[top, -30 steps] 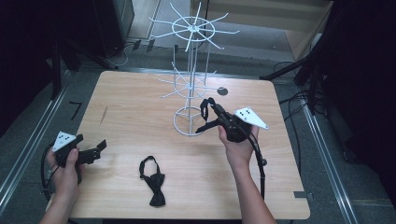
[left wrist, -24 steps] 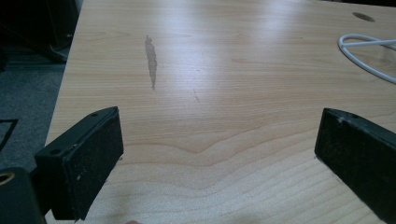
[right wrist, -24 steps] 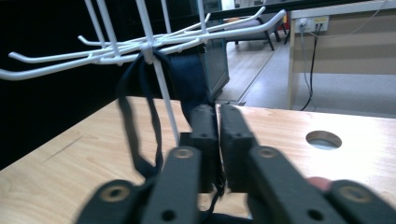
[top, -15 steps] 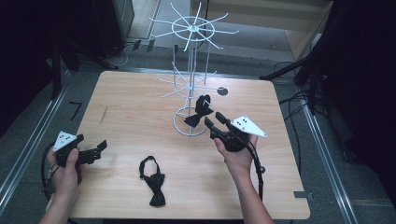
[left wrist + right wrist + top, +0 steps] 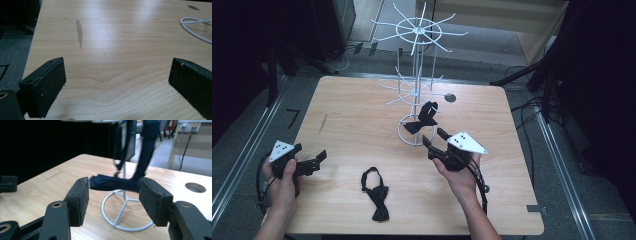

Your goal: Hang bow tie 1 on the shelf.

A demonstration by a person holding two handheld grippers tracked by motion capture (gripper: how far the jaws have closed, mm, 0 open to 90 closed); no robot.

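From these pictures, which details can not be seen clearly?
- Hanging bow tie: in the high view too small and dark to tell which hook of the white rack bears its strap.
- Same bow tie: in the right gripper view its strap is blurred and cut off by the top edge.
- Rack base: cut off by the right edge in the left gripper view.
- Bow tie on the table: its clasp is too small.
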